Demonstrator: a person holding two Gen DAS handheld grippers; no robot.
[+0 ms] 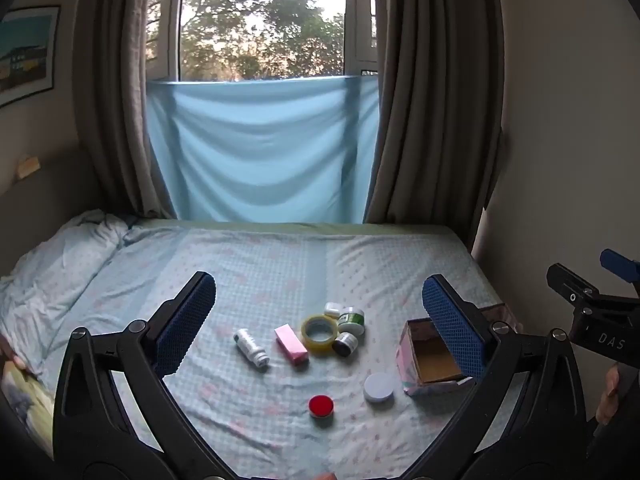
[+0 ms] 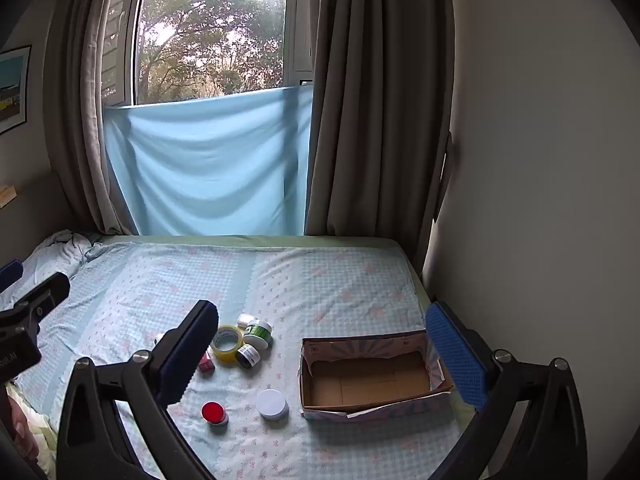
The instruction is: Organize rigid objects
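Daylit window (image 1: pixel 262 20), grey curtains (image 1: pixel 432 100), blue-sheeted bed (image 1: pixel 280 264), pale walls (image 2: pixel 540 140).

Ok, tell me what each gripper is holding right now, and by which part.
Nothing is held. The left gripper and the right gripper are both wide open above the bed; the cardboard box is empty.
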